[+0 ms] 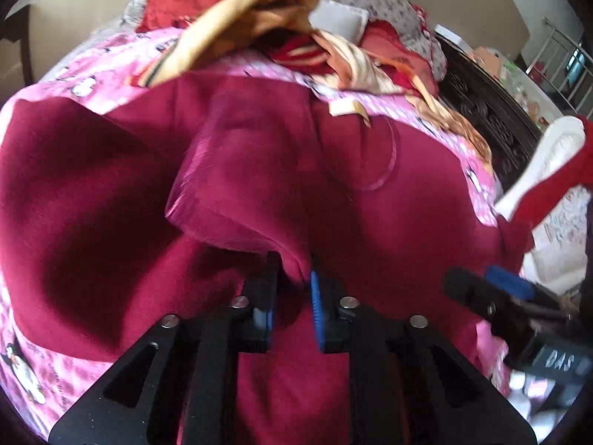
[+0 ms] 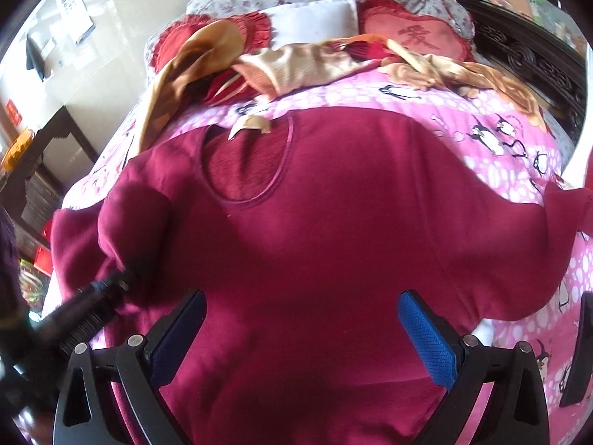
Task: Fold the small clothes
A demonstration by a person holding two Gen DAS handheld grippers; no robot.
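A maroon long-sleeved sweater (image 2: 333,204) lies spread front-up on the pink bedspread, with its round neckline toward the pillows. One sleeve (image 1: 241,170) is folded in over the body. In the left wrist view my left gripper (image 1: 292,278) hovers over the chest, jaws a narrow gap apart with the sleeve's end between the blue pads (image 1: 317,307), which do not clamp it. The right wrist view shows that left gripper (image 2: 118,282) under the bunched sleeve. My right gripper (image 2: 302,296) stands wide open above the sweater's lower body, nothing between its fingers; it also shows as the right gripper (image 1: 481,285) beside the left one.
The pink penguin bedspread (image 2: 481,111) covers the bed. Tan, orange and red clothes (image 2: 296,63) are heaped near the pillows, with a red heart cushion (image 2: 418,37) and a white pillow (image 2: 315,18). A dark carved bed frame (image 2: 537,59) runs along the right. A tan scrap (image 2: 252,124) lies by the collar.
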